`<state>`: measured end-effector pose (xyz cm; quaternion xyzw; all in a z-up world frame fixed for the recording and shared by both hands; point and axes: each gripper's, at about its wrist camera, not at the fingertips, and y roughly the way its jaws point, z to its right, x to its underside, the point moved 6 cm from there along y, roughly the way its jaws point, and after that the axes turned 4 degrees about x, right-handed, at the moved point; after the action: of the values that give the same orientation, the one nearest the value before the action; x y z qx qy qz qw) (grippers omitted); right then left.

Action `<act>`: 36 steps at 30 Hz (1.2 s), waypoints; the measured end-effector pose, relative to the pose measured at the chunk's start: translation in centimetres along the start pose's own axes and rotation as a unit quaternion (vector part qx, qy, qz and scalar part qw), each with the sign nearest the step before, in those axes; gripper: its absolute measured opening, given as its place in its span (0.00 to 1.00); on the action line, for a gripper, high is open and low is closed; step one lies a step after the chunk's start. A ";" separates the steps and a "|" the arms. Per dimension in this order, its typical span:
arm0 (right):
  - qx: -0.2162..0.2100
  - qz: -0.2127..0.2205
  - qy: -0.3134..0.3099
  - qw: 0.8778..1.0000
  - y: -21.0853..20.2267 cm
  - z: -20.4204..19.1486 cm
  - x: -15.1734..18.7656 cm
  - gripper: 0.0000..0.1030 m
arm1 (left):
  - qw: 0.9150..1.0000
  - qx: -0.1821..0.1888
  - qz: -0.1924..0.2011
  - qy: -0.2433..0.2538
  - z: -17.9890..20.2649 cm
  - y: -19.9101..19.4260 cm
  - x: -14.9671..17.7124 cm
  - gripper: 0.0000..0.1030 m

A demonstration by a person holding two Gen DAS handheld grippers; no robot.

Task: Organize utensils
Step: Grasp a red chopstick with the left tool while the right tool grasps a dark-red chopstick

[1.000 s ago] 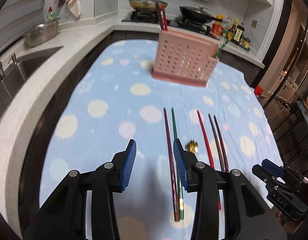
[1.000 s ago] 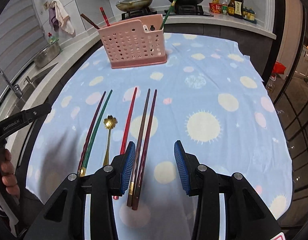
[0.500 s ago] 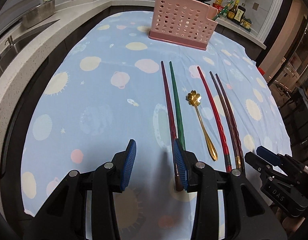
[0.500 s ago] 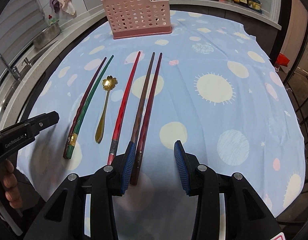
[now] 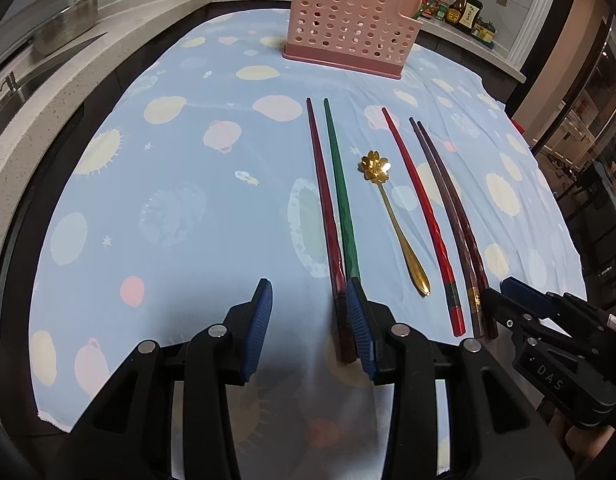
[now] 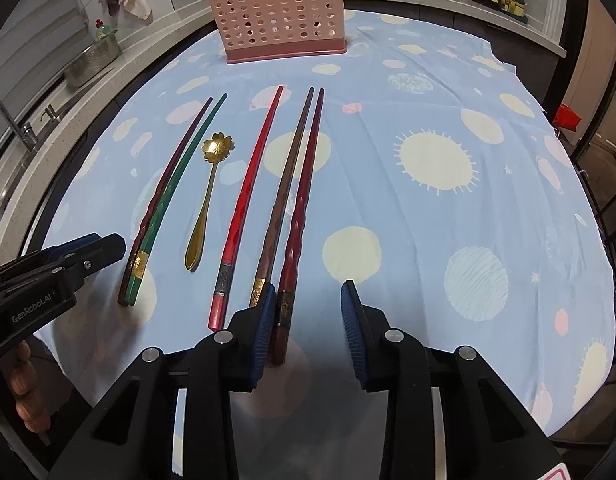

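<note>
Several chopsticks and a gold flower spoon (image 5: 391,216) lie side by side on the blue dotted cloth (image 5: 168,200). A pink perforated holder (image 5: 347,36) stands at the far end with a few chopsticks in it. My left gripper (image 5: 309,300) hangs open over the near end of the maroon chopstick (image 5: 323,192); that end lies just inside its right pad, and the green chopstick (image 5: 341,196) runs behind that pad. My right gripper (image 6: 308,300) is closing. The dark red chopstick (image 6: 304,200) lies between its jaws beside the left pad, and the brown one (image 6: 286,188) passes behind it. The right pad touches nothing.
A bright red chopstick (image 6: 248,196) lies between the spoon (image 6: 206,204) and the brown pair. The cloth's near edge (image 5: 56,420) hangs just below the grippers. A sink and metal bowl (image 5: 68,20) sit at the left, with stove pans and sauce bottles (image 5: 463,8) behind the holder.
Both grippers have sunk toward the near ends of the chopsticks, so the holder now appears farther up. The right gripper's jaws have narrowed around the dark red chopstick's end.
</note>
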<state>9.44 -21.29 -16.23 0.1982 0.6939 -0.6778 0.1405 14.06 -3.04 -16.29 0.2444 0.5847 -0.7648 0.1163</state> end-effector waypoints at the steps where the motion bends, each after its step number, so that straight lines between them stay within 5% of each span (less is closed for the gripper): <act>1: 0.002 0.002 -0.003 1.000 0.0 0.0 0.0 0.28 | 1.000 0.001 -0.001 0.001 0.1 0.1 0.0 0.36; 14: 0.002 0.002 0.004 1.000 0.0 0.3 0.1 0.23 | 1.000 0.010 -0.011 0.008 0.6 0.8 0.9 0.35; 27: 0.001 0.002 0.005 1.000 0.0 0.4 0.1 0.18 | 0.999 0.026 -0.017 -0.007 0.3 0.8 1.4 0.07; 36: 0.002 0.002 0.004 1.000 0.0 0.5 0.1 0.17 | 1.000 0.023 -0.014 -0.001 0.4 0.7 1.6 0.07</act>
<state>9.29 -21.79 -16.31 0.2028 0.6925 -0.6782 0.1388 12.93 -3.44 -17.63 0.2375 0.5704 -0.7798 0.1006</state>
